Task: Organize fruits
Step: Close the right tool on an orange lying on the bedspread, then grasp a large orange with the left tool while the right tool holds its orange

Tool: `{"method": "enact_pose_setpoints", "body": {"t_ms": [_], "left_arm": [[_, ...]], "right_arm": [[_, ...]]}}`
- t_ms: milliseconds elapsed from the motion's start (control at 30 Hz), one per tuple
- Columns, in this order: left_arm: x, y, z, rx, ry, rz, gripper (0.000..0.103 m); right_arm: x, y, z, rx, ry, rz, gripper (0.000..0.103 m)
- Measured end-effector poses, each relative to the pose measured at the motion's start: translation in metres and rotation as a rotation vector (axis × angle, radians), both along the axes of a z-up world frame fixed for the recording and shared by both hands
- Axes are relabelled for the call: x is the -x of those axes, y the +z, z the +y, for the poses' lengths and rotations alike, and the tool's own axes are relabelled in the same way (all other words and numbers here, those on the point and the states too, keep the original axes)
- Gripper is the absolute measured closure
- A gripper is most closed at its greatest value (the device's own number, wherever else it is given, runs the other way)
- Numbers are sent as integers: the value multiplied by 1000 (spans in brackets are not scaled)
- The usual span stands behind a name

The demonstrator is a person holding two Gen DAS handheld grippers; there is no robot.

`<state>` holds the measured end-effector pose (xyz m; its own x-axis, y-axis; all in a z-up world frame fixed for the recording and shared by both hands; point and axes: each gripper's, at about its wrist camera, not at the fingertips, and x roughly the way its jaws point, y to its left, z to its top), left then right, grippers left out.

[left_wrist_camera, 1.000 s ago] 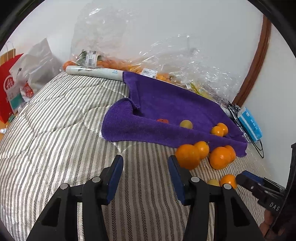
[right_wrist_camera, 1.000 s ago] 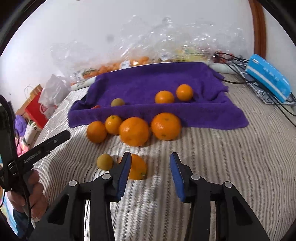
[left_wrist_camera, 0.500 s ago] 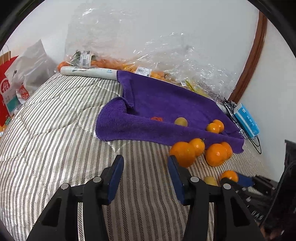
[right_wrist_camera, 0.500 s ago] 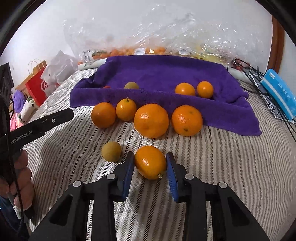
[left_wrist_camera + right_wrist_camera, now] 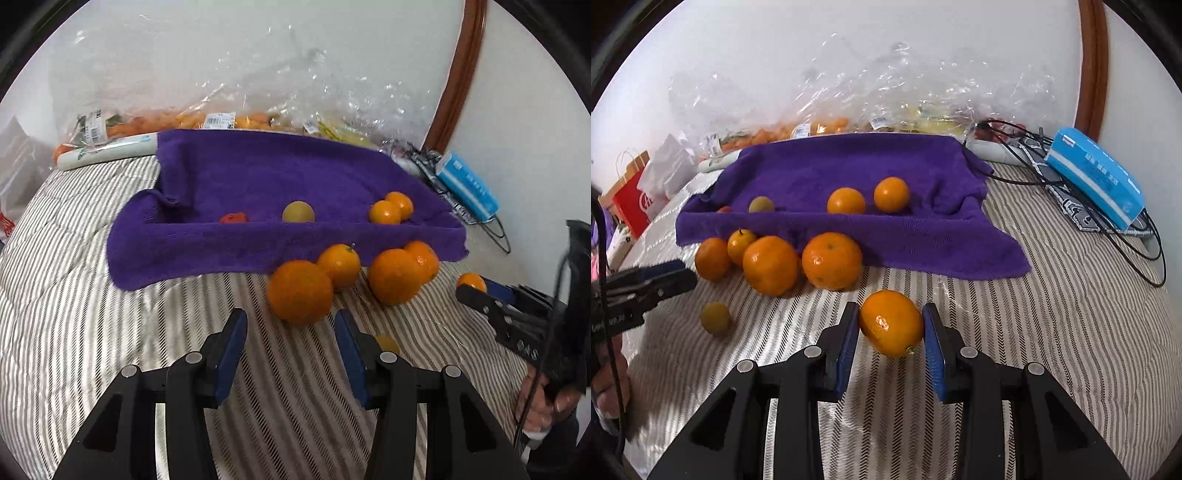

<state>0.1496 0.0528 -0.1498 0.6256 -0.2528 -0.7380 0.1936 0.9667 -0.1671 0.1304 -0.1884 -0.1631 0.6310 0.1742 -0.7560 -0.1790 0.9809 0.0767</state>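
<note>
Oranges (image 5: 832, 260) lie on our striped bed (image 5: 1052, 314) before a purple towel (image 5: 849, 177).
Our right claw (image 5: 890, 326) clamps one orange (image 5: 891, 323); our left claw (image 5: 290, 339) hangs apart.

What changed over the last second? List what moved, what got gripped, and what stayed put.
The right gripper advanced and closed on the small glossy orange citrus fruit, which now looks lifted off the striped quilt. The left gripper, open and empty, drew nearer the oranges. The purple terry towel and its fruit stayed.

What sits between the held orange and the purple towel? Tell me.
Only bare striped bedcover, by the right wrist view: the orange in the right gripper faces the purple towel with nothing between.
</note>
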Motion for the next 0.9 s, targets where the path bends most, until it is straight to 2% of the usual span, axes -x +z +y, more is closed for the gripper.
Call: {"method": "enact_pose_setpoints", "body": {"t_ms": [100,233,433,567,900], "left_arm": [[-11,-3,-10,-26,3,3,57],[-21,-8,-18,-53,11,26,61],[-21,-9,-18,-39,5,28,63],[-21,-9,-21,-57,8,27,63],[-24,-10,-18,-52,10,28,63]], "right_arm": [[1,0,-1,-27,21,3,69],[0,-1,-4,-9,-19,2,69],[-8,-8,-6,-29,-12,53,69],[-11,-13,-1,-4,-6,76,69],[-10,-13,-1,13,-13,73,69]]}}
